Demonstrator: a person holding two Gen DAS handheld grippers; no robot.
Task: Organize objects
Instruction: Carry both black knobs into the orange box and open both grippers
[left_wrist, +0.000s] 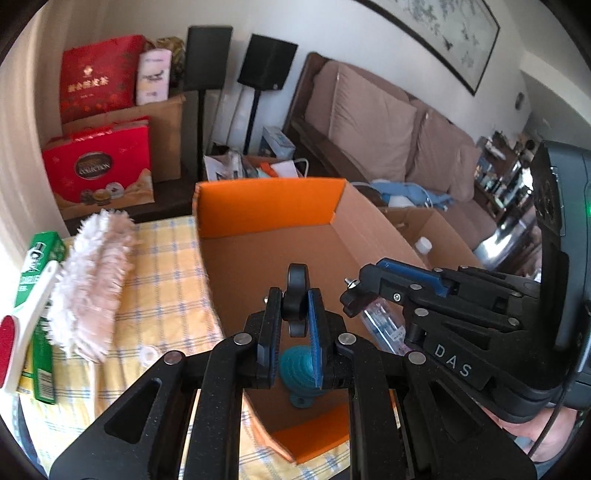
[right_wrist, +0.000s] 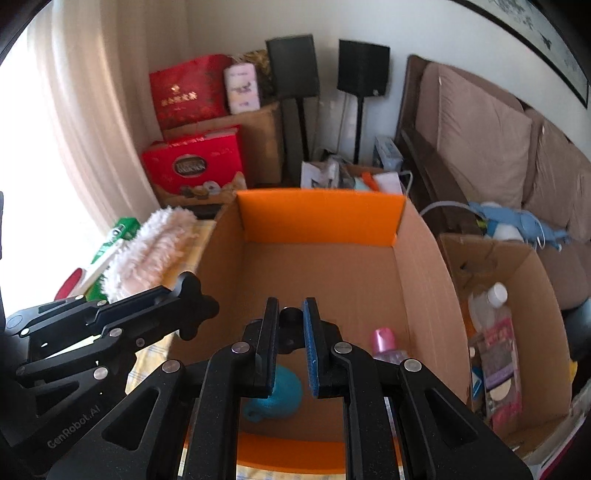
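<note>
Both claws over the open cardboard box (right_wrist: 424, 280)

Left claw (left_wrist: 293, 314) narrow, gripping a black knobbed part (left_wrist: 297, 291); right claw (right_wrist: 291, 325) narrow, pinching another black piece (right_wrist: 290, 315). A teal object (right_wrist: 277, 397) lies inside at 6 o'clock.

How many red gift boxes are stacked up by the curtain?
2. One red gift box sits on top of a cardboard carton in the corner; the other red gift box stands lower, in front of it. More may be hidden behind.
</note>
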